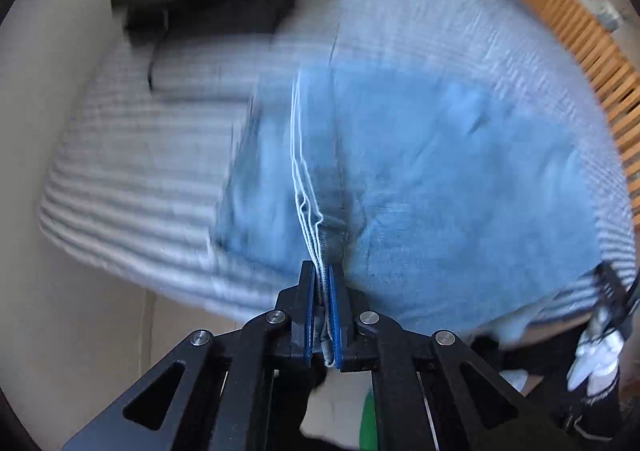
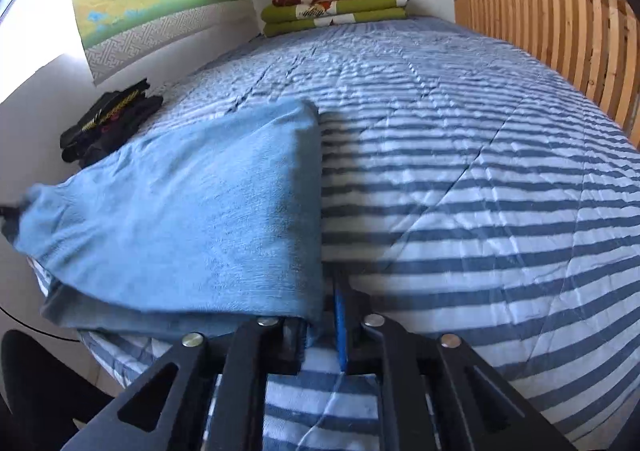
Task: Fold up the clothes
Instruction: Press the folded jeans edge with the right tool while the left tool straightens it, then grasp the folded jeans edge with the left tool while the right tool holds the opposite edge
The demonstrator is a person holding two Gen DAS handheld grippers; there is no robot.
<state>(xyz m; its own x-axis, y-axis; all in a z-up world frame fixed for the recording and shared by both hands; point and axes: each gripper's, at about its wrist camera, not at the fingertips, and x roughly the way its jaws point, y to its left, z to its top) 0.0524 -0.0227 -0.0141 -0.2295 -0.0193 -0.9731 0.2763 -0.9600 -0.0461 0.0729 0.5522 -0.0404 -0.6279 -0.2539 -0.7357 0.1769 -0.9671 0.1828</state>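
- While a light blue garment (image 2: 180, 211) lies folded on the near left part of a blue-and-white striped bed (image 2: 480, 211), both grippers grip it.
- Left gripper (image 1: 323, 283): fingers (image 1: 307, 311) pinched narrow on a bunched, white-stitched edge of the cloth, which rises from the bed.
- Right gripper (image 2: 320, 315): fingers (image 2: 341, 323) closed narrow on the garment's near right corner.
- Dark folded clothes (image 2: 108, 123) sit by the wall at left.
- Green and floral folded blankets (image 2: 336, 7) lie at the far end.
- Wooden slatted rail (image 2: 560, 39) runs along the bed's right side.
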